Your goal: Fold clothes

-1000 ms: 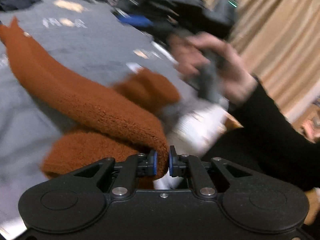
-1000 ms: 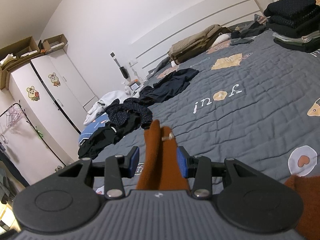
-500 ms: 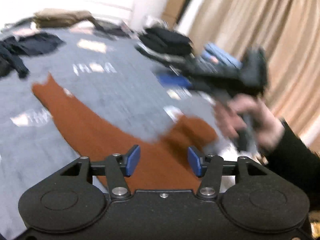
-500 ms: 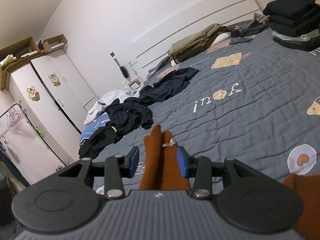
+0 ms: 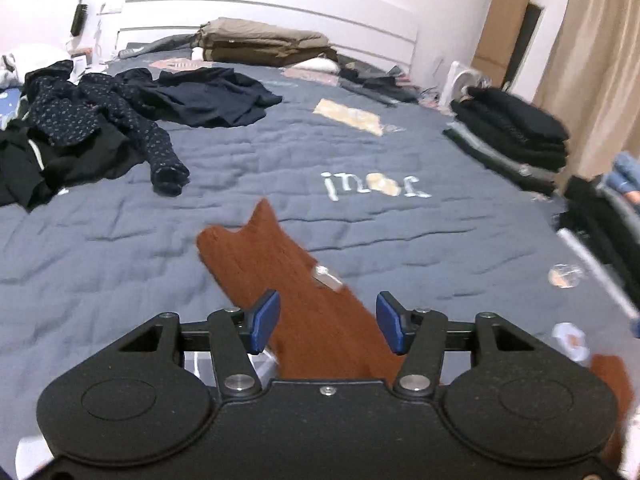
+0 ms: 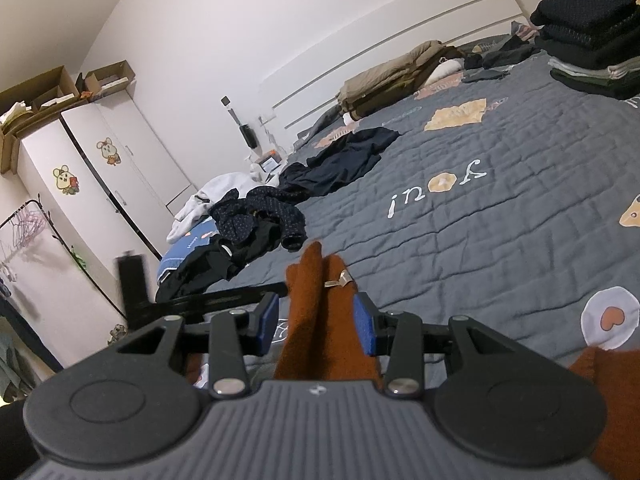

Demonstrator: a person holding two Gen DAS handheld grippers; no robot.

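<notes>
A rust-brown fuzzy garment [image 5: 288,280] lies in a long strip on the grey quilt [image 5: 360,220], with a small label [image 5: 328,276] on it. My left gripper [image 5: 327,322] hovers over the strip with its jaws open, and the blue pads stand clear of the cloth on both sides. In the right wrist view a folded end of the same garment [image 6: 316,312] stands up between the pads, and my right gripper [image 6: 316,318] is shut on it. Another brown part [image 6: 612,384] shows at the lower right. A dark blurred piece of the other gripper [image 6: 132,288] is at the left.
Loose dark clothes [image 5: 100,132] are heaped on the bed's left side. A folded stack of dark garments [image 5: 512,136] sits at the right edge by the curtain [image 5: 600,60]. Beige bedding [image 5: 260,44] lies at the headboard. White wardrobes [image 6: 100,184] stand beyond the bed.
My left gripper let go of the brown fold, opened, and swung away from the person's right hand to face the headboard. The right gripper kept still with its grip.
</notes>
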